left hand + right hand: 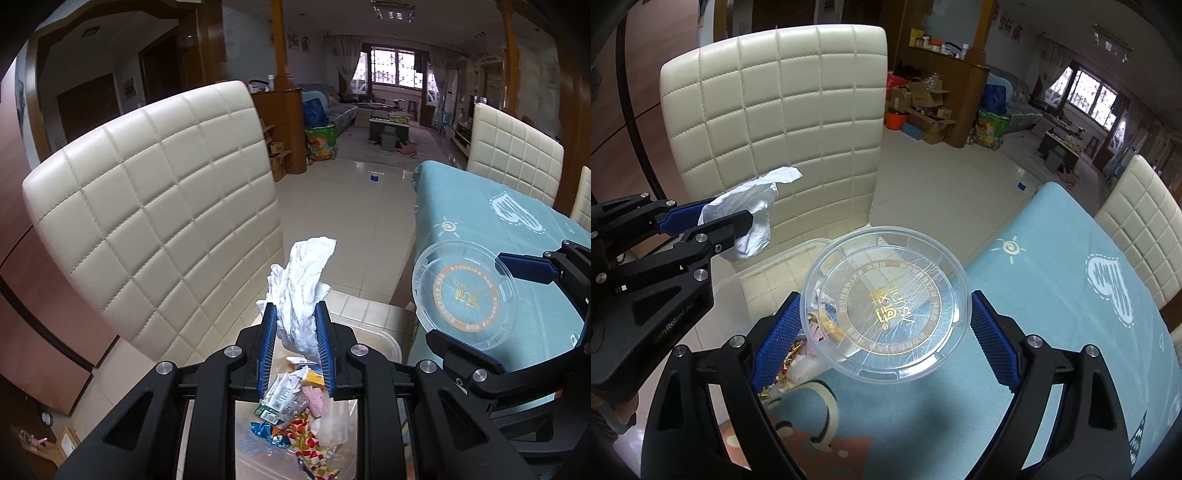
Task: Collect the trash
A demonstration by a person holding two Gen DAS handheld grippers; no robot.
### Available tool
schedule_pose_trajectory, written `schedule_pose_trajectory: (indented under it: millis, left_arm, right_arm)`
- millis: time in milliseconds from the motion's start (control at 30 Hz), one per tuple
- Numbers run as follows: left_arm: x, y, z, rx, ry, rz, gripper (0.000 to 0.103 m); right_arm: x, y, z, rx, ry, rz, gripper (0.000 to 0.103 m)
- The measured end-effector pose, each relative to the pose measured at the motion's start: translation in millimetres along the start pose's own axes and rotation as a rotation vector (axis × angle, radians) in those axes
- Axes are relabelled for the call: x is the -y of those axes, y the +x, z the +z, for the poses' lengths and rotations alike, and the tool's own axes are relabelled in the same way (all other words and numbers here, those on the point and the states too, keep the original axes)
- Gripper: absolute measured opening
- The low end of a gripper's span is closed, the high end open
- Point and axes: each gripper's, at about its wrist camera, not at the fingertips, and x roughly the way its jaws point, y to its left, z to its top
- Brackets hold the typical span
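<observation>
Left gripper (295, 314), seen from its own wrist camera at lower centre: blue pads clamped on a crumpled white tissue (303, 280), which sticks up past the fingertips. Directly beneath, a clear plastic bin (384, 343) already holds wrappers and scraps (295, 417). At right of frame, the right gripper (491, 314) carries a round clear plastic lid (465, 295) over the edge of the blue tablecloth (480, 206). A cream quilted chair (147, 206) fills the left half.

Right wrist view: right gripper (886, 328) spread wide, its pads bearing on opposite rims of the lid (886, 302), centre frame, so it is gripping across the full width. Lid hangs partly over the bin (775, 258) rim and partly over the tablecloth (1052, 295). Left gripper (738, 221) at mid-left, closed on the tissue (753, 218), in front of the chair (775, 129).

Handling, as judgement: tissue is feather-light and soft, crushes anywhere, may cling to the ribbed pads on release. Lid is light, thin, springy and slick; an edge-to-edge hold could bow it or let it pop free, so a gentle squeeze at the stiffer rim suits best.
</observation>
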Motion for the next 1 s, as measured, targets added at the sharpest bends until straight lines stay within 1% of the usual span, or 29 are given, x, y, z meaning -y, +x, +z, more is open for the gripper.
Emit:
schedule_pose_trajectory:
  millis: [200, 333, 433, 600, 633, 700, 733, 767, 833, 1000]
  left_arm:
    - [-12.2, 5.6, -0.6, -0.007, -0.024, 0.009, 0.023]
    - [-13.7, 4.6, -1.4, -0.002, -0.019, 0.01, 0.024]
    - [-12.2, 1.5, -1.5, 0.014, -0.01, 0.025, 0.024]
    - [-13.9, -0.4, -1.2, 0.014, -0.014, 0.028, 0.024]
    - [-13.9, 0.6, -1.3, 0.008, -0.018, 0.026, 0.027]
    - [-16.3, 1.4, -1.6, -0.009, -0.037, 0.011, 0.046]
    - [-17.6, 0.6, -1.4, -0.007, -0.046, 0.007, 0.066]
    - [-19.4, -2.2, -1.8, 0.008, -0.061, 0.01, 0.076]
    - [-20.9, -6.7, -2.1, 0.025, -0.07, 0.026, 0.078]
    - [-18.4, -15.0, 0.2, 0.034, -0.07, 0.019, 0.078]
  right_arm:
    - [-8.6, 5.0, 4.1, 0.0, -0.019, -0.007, 0.088]
    - [-12.4, 4.7, 5.1, 0.008, -0.04, -0.024, 0.089]
    - [-15.4, 4.3, 5.6, 0.013, -0.057, -0.041, 0.089]
    - [-17.8, 3.9, 4.9, 0.003, -0.065, -0.038, 0.091]
    - [-17.6, 3.9, 4.6, -0.002, -0.062, -0.039, 0.096]
    - [-13.9, 2.6, 3.8, 0.004, -0.05, -0.048, 0.098]
    - [-11.7, 1.8, 3.1, 0.004, -0.045, -0.049, 0.099]
    - [-10.2, 1.7, 2.8, 0.003, -0.041, -0.048, 0.099]
    - [-5.6, 0.6, 0.1, -0.001, -0.031, -0.053, 0.099]
    - [7.0, -11.4, -8.6, 0.012, -0.01, -0.084, 0.099]
